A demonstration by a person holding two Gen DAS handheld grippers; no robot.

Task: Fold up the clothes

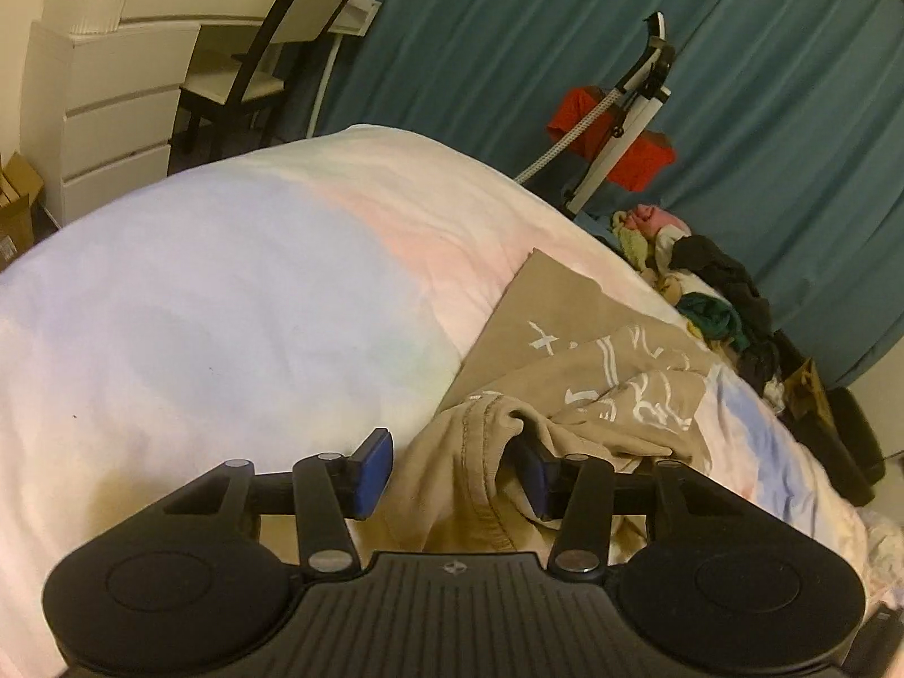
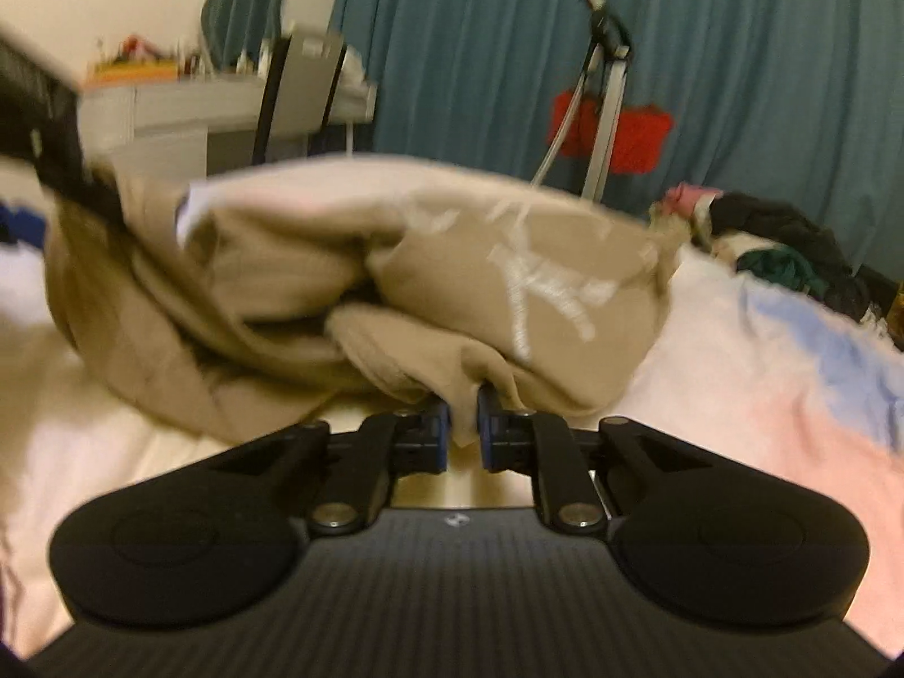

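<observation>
Left hand-held gripper (image 1: 452, 472): jaws spread wide, blue pads (image 1: 373, 472) well apart. A bunched, stitched edge of the tan shirt (image 1: 565, 339) sits in the gap and drapes over the right pad, not pinched.

Right hand-held gripper (image 2: 463, 432): jaws narrow, clamped on a fold of the same tan shirt (image 2: 395, 271). Cloth visibly squeezed between the two pads at lower centre of the frame.

Shirt location: on the bed (image 1: 226, 311), over the pastel pink/blue/white cover. In the left wrist view it fills centre-right of the frame, partly flat with white print facing up, the near part crumpled. In the right wrist view it is lifted and bunched across the middle of the frame; picture is motion-blurred there, so fold lines are unclear. A black blurred shape at the far left touches the shirt's left end; cannot tell what it is.

Background: pile of mixed clothes (image 1: 717, 288) at right edge of the bed, teal curtain (image 1: 734, 56) behind, red item (image 1: 616, 141) hanging on a metal stand (image 1: 627, 124). White drawer unit (image 1: 113, 113) and dark chair (image 1: 254, 73) in the upper left.
</observation>
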